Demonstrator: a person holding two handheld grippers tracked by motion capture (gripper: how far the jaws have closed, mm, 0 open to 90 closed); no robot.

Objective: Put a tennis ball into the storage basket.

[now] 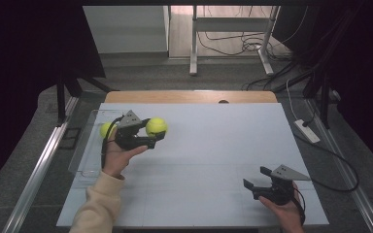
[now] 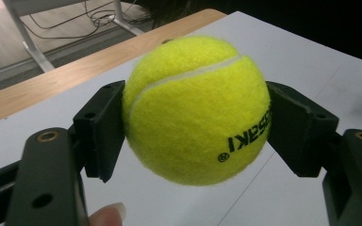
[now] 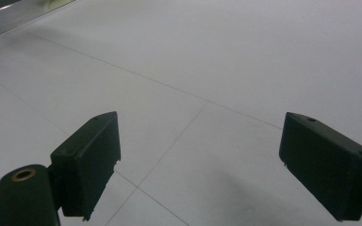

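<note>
Overhead, left gripper [image 1: 151,133] clamped on a tennis ball [image 1: 156,126] near the worktop's [image 1: 213,145] left edge; right gripper [image 1: 257,178] by the near-right corner; ball [image 2: 197,109] pinched between both pads; right jaws spread wide over bare worktop [image 3: 207,61].

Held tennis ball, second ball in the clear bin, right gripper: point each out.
held tennis ball [image 2: 195,110], left gripper view, middle of its felt.
second ball [image 1: 106,129], high view, its visible left side.
clear bin [image 1: 80,158], high view, left wall.
right gripper [image 1: 256,177], high view, midway between open jaw tips.
</note>
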